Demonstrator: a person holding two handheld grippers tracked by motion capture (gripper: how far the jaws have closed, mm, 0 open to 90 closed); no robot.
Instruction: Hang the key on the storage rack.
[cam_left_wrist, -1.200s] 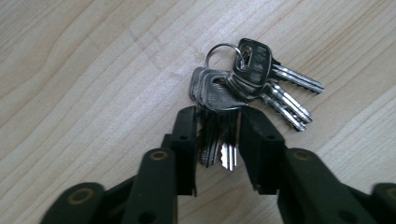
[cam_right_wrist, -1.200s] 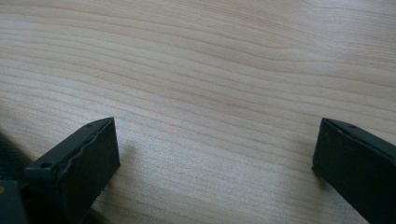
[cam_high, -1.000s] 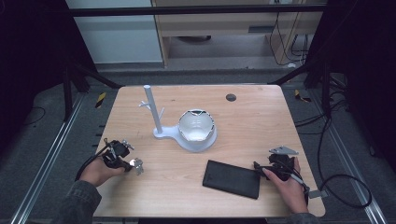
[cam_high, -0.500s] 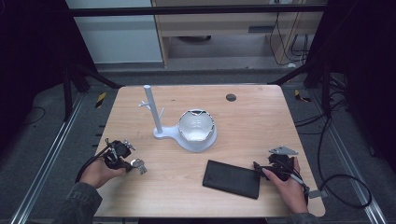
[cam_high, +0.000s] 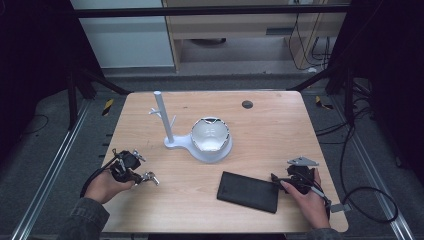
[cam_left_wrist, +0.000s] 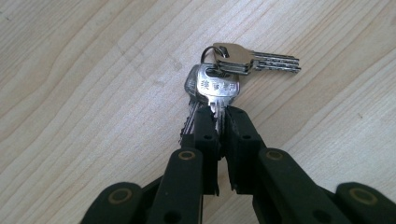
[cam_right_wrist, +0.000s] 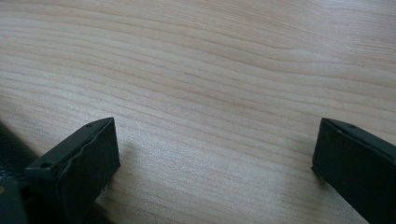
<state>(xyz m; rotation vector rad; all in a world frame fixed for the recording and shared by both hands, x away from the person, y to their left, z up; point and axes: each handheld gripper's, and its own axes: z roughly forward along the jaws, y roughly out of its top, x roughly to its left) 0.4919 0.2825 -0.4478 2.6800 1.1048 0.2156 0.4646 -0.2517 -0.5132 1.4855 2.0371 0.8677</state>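
A bunch of silver keys (cam_left_wrist: 219, 84) on a ring lies on the wooden table, near its front left (cam_high: 150, 176). My left gripper (cam_left_wrist: 219, 116) is shut on the blade of one key, its black jaws pinching it from both sides. In the high view a hand holds this left gripper (cam_high: 141, 174) low over the table. My right gripper (cam_right_wrist: 215, 149) stands open just above bare wood, with nothing between its fingers. In the high view the right gripper (cam_high: 280, 181) sits at the right end of a flat black case (cam_high: 248, 191).
A white stand with an upright pole (cam_high: 163, 117) and a white bowl (cam_high: 210, 135) on its base occupies the middle of the table (cam_high: 280, 135). A small dark round spot (cam_high: 247, 104) marks the far side. The black case's edge (cam_right_wrist: 9, 144) shows beside the right gripper's left jaw.
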